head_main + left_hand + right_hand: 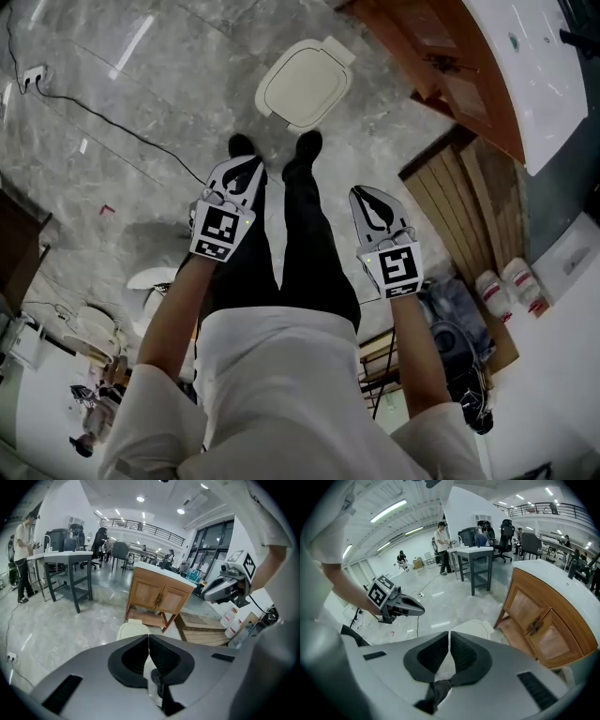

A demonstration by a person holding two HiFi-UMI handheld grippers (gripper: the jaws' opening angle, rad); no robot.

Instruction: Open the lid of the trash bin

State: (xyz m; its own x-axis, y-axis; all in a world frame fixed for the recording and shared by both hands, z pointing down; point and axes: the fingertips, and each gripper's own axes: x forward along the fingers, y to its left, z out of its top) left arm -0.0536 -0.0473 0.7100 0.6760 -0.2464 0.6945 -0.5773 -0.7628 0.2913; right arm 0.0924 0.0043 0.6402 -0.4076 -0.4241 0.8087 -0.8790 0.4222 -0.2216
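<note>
Trash bin lid (305, 84) lies shut, seen whole only in head view.

Ahead of your left gripper (242, 169) and right gripper (367, 195), both with jaws together and nothing in them, the air is free down to the trash bin (305, 82). Only your shoes (307, 148) stand just short of it. The bin's left side opens onto bare floor (169, 75), crossed by a thin black cable (94, 114) lying flat. On the bin's right the wooden cabinet (427, 56) stands near, leaving only a strip of floor between them. To the right of your right gripper a slatted wooden pallet (469, 211) lies on the floor, with two white bottles (506, 286) at its end. The grey table (70, 569) stands well apart.
</note>
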